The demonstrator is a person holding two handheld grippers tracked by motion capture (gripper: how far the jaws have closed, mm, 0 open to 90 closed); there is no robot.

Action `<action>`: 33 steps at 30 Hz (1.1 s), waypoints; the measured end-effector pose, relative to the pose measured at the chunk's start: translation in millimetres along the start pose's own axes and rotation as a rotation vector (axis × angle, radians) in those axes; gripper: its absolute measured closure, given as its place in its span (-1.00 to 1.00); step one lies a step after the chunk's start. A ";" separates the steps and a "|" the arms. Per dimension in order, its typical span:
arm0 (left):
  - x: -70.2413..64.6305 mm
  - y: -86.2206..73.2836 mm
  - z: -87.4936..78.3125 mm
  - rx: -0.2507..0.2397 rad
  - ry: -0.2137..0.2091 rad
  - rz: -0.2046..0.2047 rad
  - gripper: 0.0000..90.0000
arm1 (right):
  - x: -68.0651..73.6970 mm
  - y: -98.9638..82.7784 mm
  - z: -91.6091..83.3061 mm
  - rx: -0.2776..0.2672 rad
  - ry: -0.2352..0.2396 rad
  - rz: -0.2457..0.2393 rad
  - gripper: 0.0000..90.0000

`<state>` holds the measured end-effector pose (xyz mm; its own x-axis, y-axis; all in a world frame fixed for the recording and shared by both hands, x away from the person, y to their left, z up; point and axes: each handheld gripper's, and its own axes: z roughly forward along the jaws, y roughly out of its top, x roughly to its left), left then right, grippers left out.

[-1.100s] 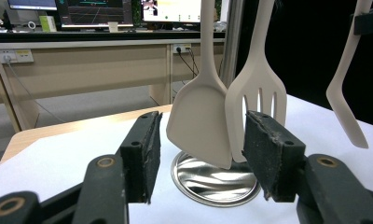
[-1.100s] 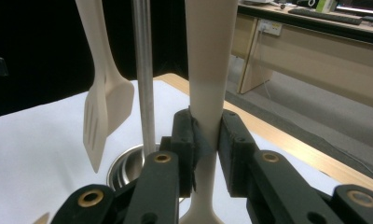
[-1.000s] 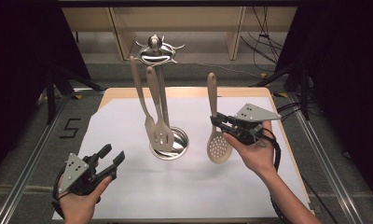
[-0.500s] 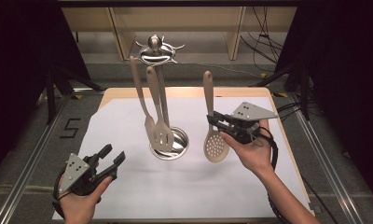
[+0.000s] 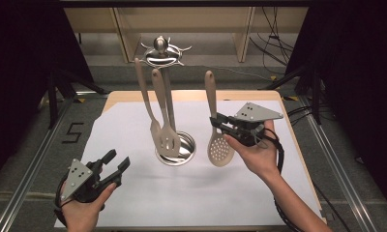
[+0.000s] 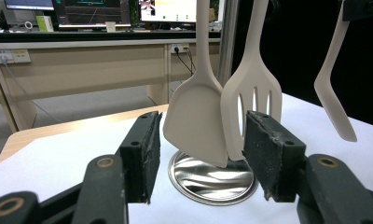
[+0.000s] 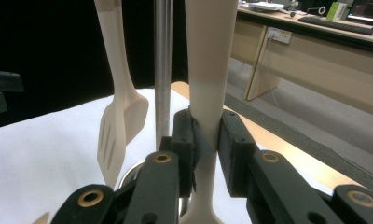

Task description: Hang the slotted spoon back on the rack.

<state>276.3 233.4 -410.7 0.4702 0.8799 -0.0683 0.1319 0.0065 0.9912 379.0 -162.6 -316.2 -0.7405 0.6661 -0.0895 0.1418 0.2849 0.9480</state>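
Skimmer spoon (image 5: 216, 130), beige, perforated bowl down, held upright above white sheet right of stand base (image 5: 178, 151). Right gripper (image 5: 219, 126) clamped on lower handle just above bowl; pads squeeze handle from both sides in right gripper view (image 7: 208, 107). Looks light, stiff plastic or nylon, smooth, so may twist in pads. Grip near bowl leaves long handle free above; likely sways. Hanging end must meet hook on rack top (image 5: 161, 52). Solid turner (image 5: 155, 130) and slotted turner (image 5: 168, 137) hang there. Left gripper (image 5: 115, 164) jaws apart, empty, low over sheet, near left front corner.
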 end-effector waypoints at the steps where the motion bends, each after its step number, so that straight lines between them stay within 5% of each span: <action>1: 0.2 -0.2 0.3 -0.004 -0.001 -0.001 0.00 | 0.7 0.2 0.4 0.003 0.000 0.007 0.74; 33: 0.1 -0.2 -0.1 -0.005 -0.003 0.000 0.00 | 4.7 10.3 14.5 -0.009 0.029 0.006 0.73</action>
<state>276.3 233.6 -410.9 0.4729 0.8785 -0.0687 0.1274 0.0089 0.9918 386.5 -146.6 -311.2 -0.7582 0.6477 -0.0750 0.1403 0.2744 0.9513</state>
